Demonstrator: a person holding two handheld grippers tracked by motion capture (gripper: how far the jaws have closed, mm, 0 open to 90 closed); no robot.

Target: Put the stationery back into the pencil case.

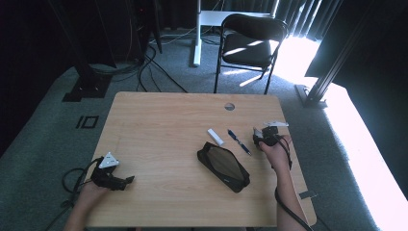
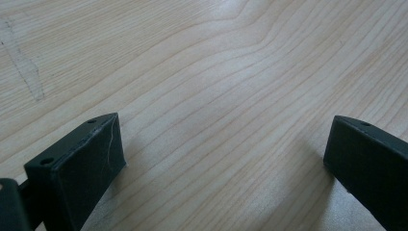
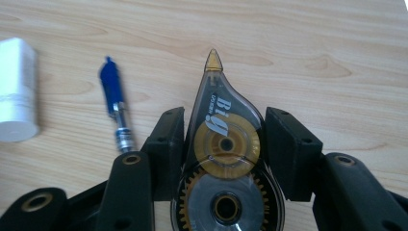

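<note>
Right gripper view: right hand-held gripper (image 3: 223, 144) pinches a correction tape dispenser (image 3: 225, 159), tip fwd, above the surface (image 3: 312, 38). Blue pen (image 3: 115, 106) & white eraser (image 3: 17, 91) lie beside. Black pencil case (image 1: 223, 166) open, inside unclear. Left hand-held gripper (image 2: 223, 159) spread, nothing btw jaws.

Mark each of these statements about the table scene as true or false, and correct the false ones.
1. The right gripper is closed on a correction tape dispenser. True.
2. The left gripper holds the blue pen. False: its jaws stand open over bare table; the blue pen lies on the table.
3. The black pencil case lies open. True.
4. The white eraser is inside the pencil case. False: it lies on the wood beside the pen.
5. A black chair stands beyond the table. True.
</note>
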